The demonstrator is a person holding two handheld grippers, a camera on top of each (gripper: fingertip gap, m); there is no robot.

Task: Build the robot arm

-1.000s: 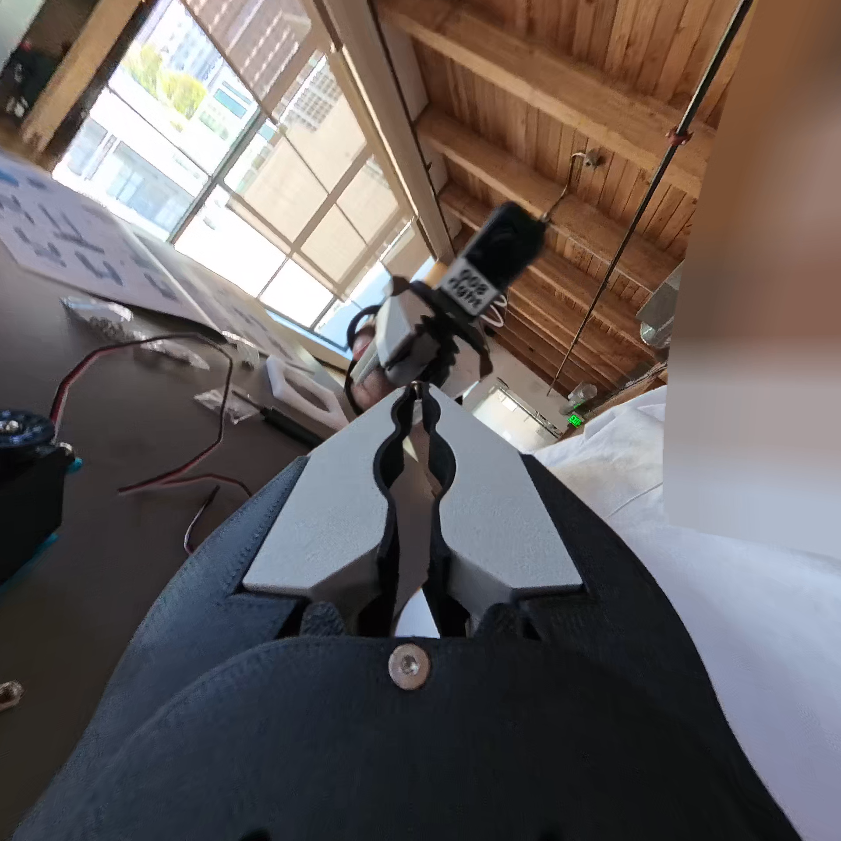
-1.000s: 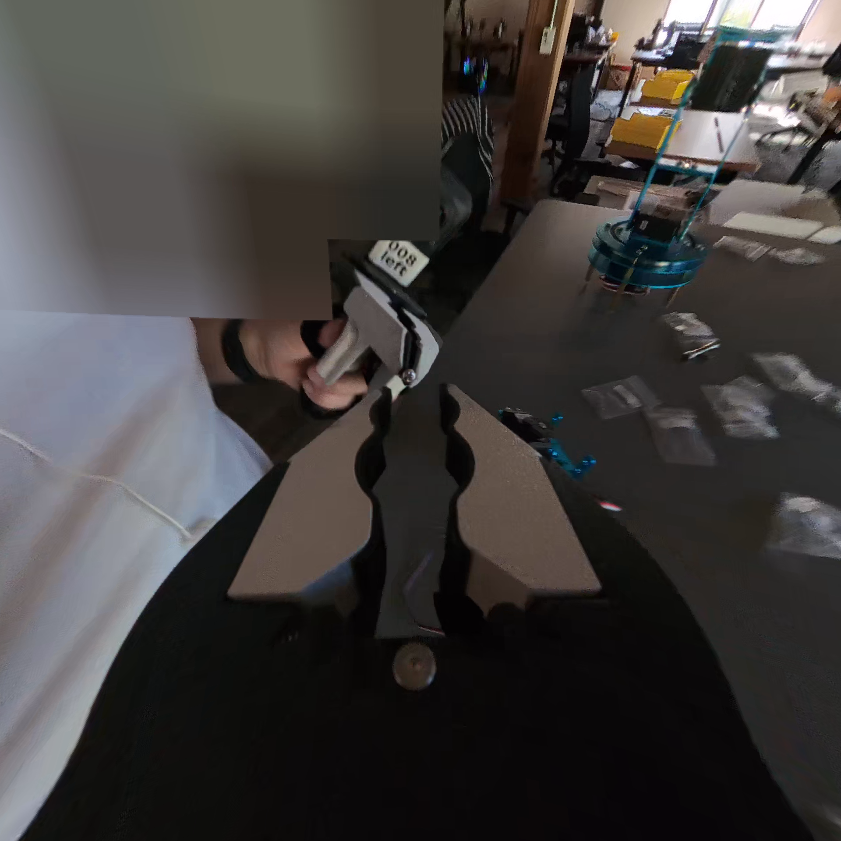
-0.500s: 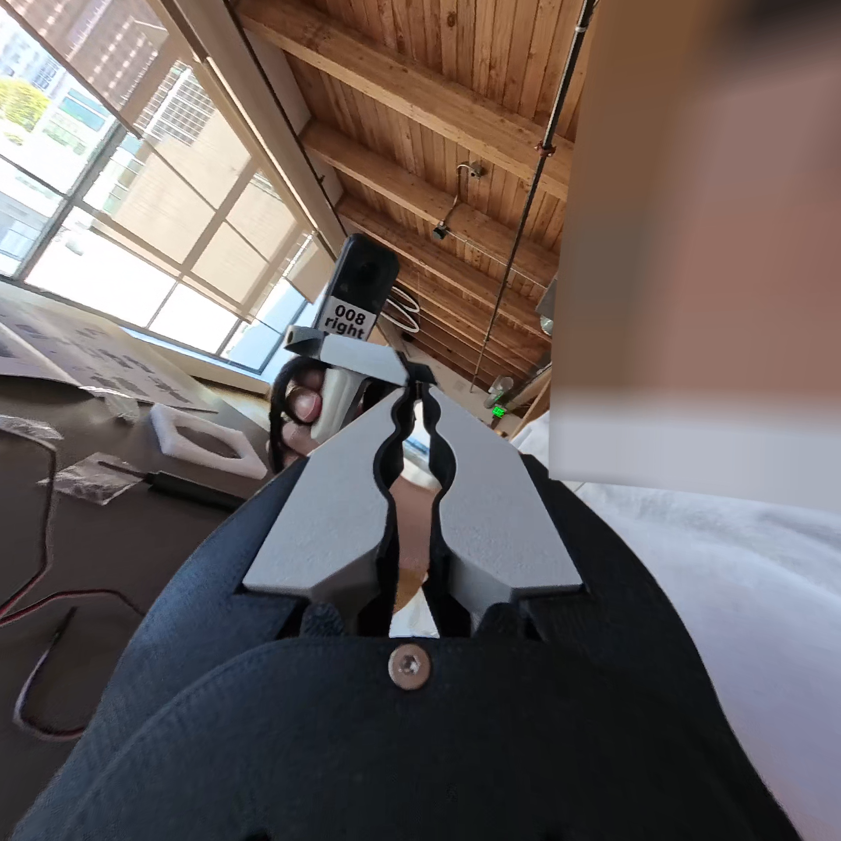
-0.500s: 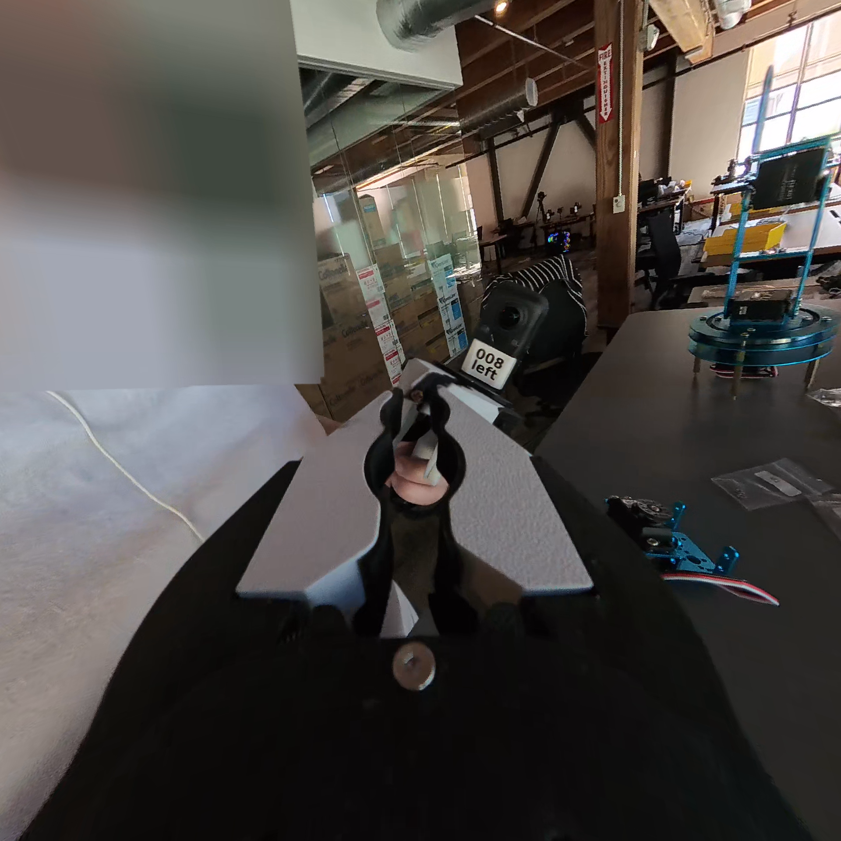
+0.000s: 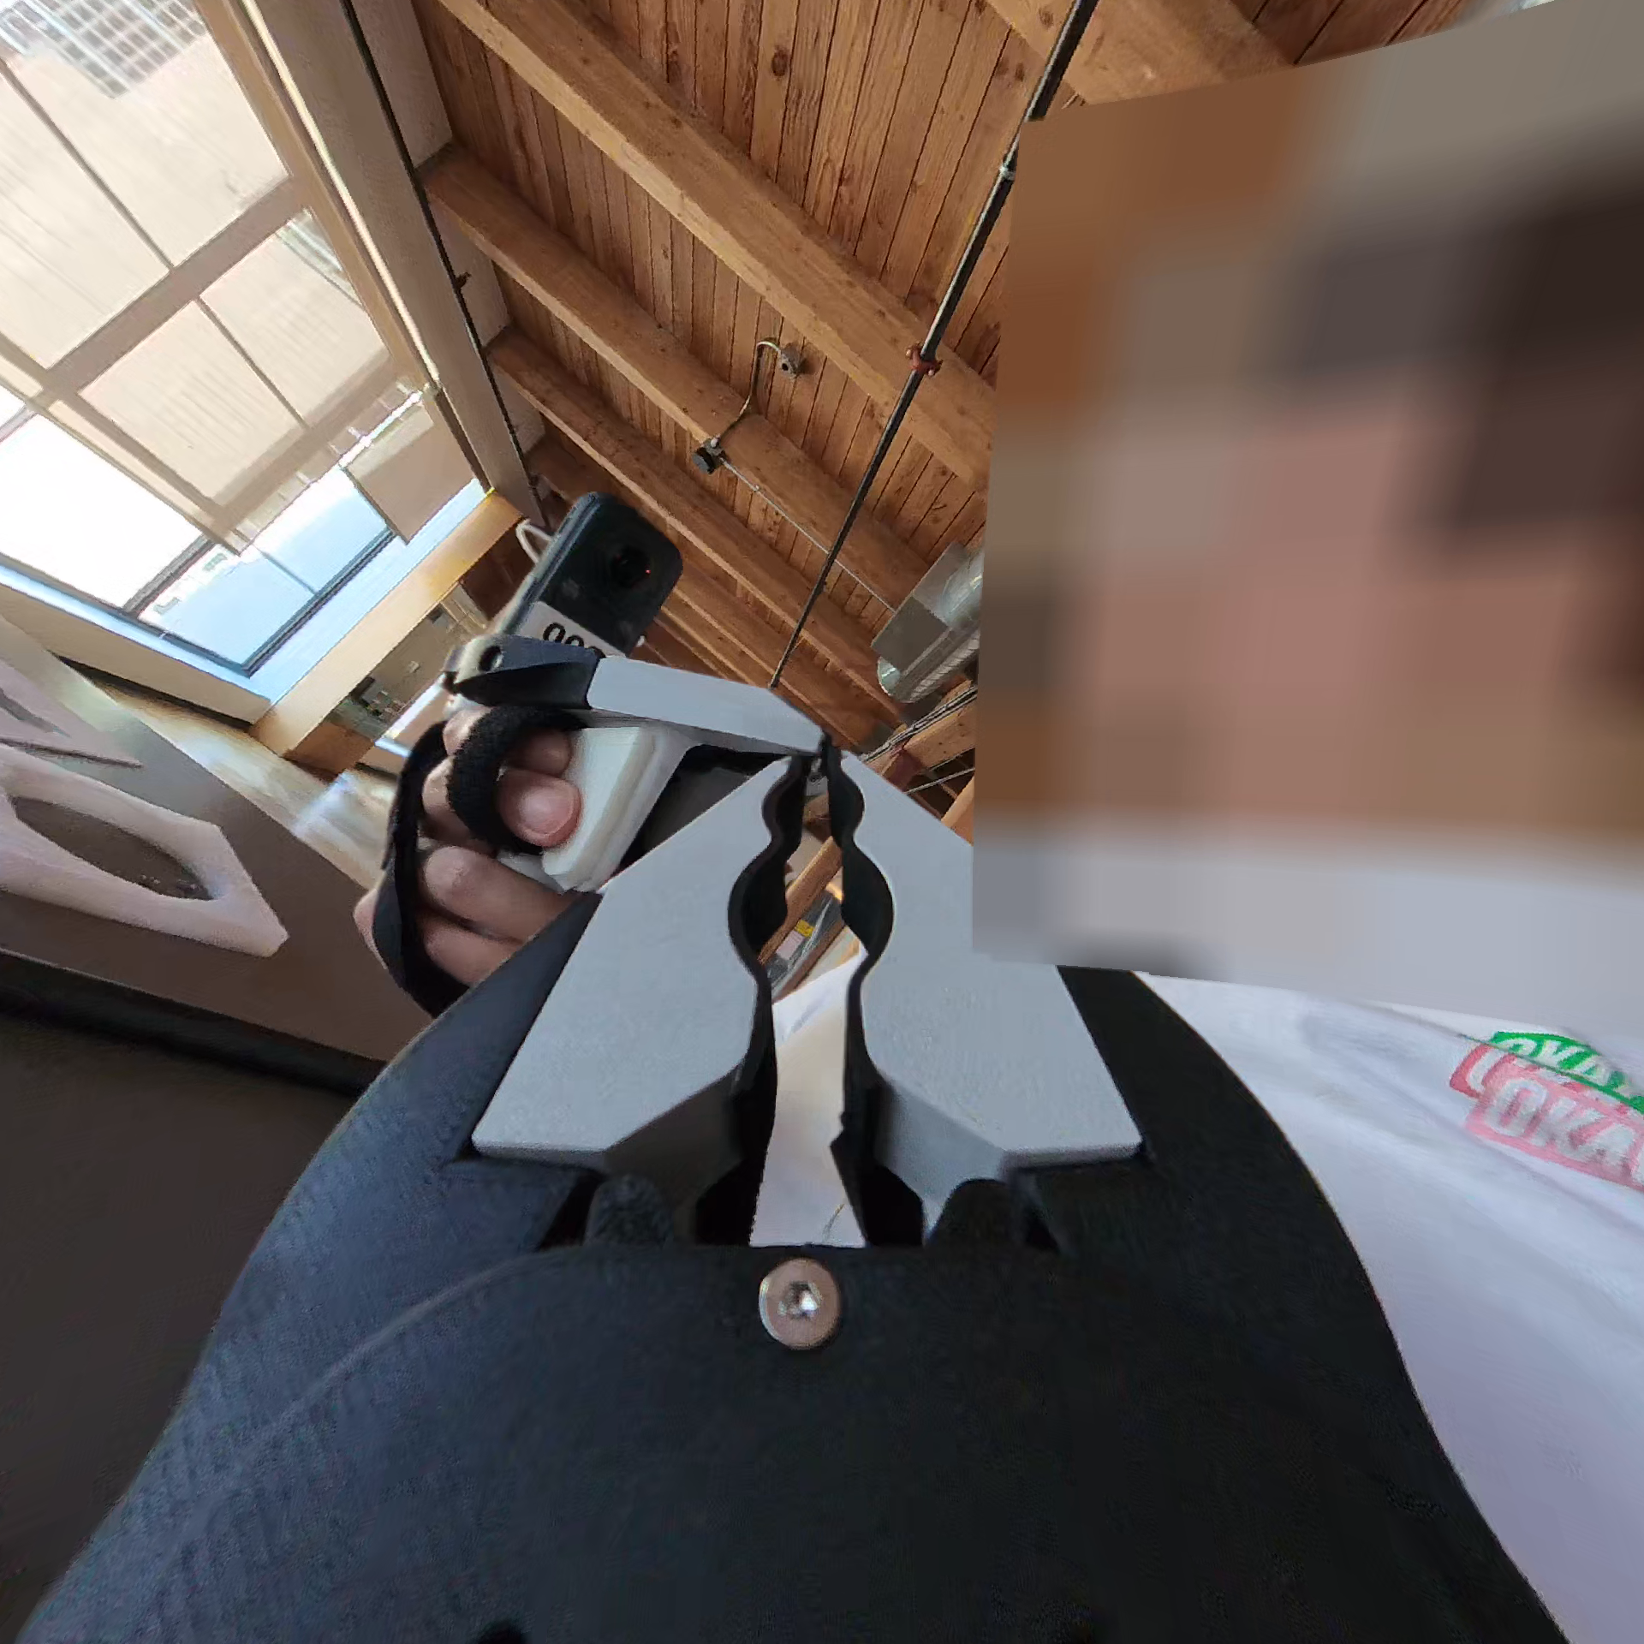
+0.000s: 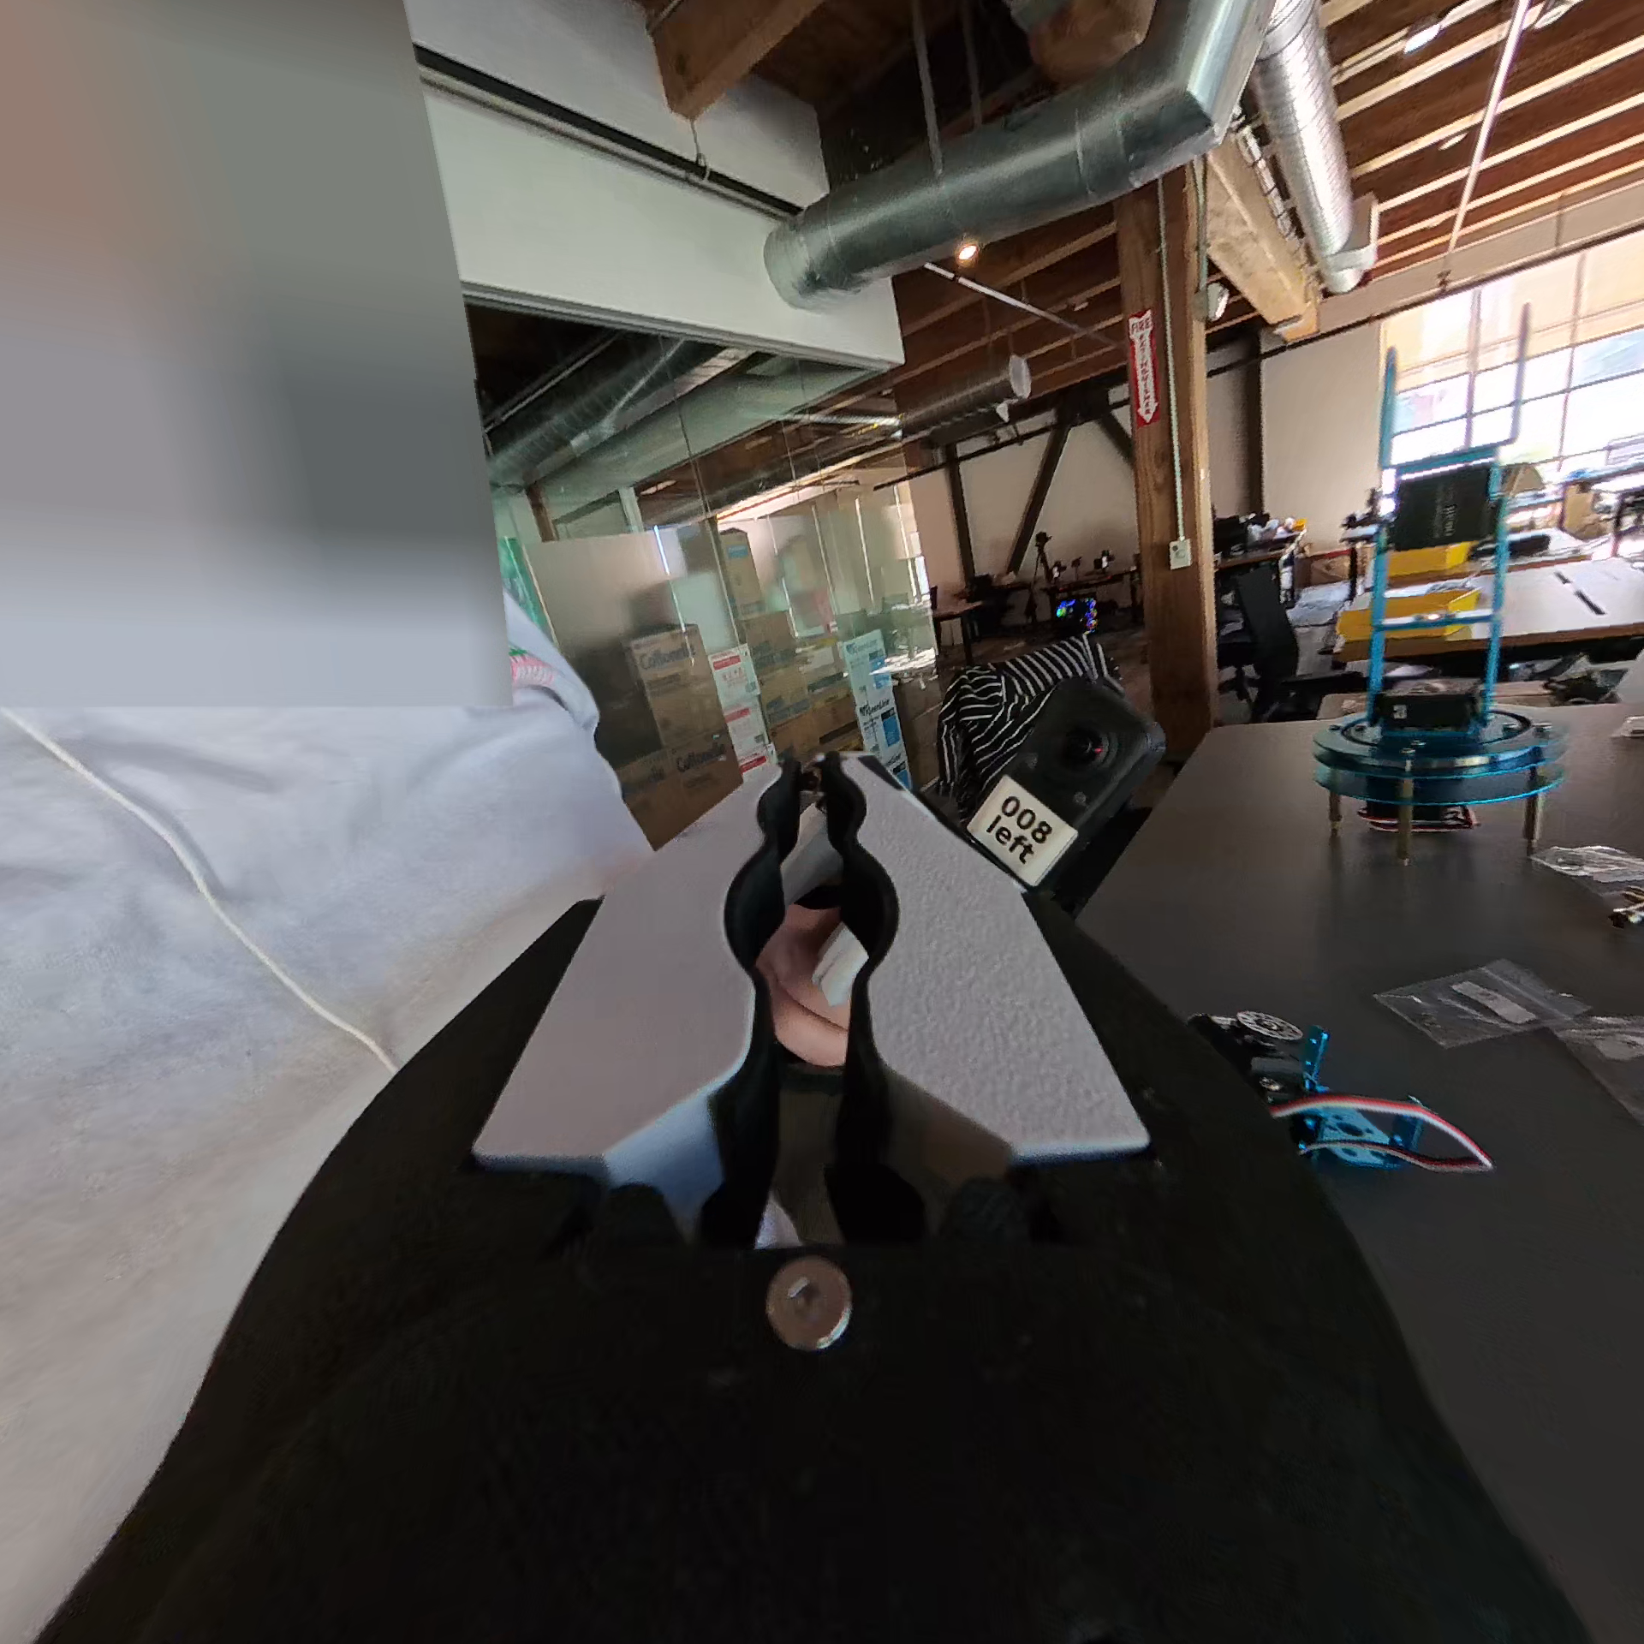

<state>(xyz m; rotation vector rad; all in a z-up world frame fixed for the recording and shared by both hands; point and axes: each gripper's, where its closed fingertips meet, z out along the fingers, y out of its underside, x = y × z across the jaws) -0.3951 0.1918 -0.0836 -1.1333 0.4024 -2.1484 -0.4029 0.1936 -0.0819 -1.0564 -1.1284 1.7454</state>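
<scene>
Left gripper (image 5: 814,765) and right gripper (image 6: 805,774) face each other, tips nearly meeting, both pinched closed and empty. A blue servo bracket (image 6: 1317,1112) lies on the dark table (image 6: 1290,890), right of the right gripper, untouched.

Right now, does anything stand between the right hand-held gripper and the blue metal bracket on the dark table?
Nothing visible does. The blue metal bracket lies on the dark table beside the right hand-held gripper; the left hand-held gripper sits at its tips, off that line.
</scene>
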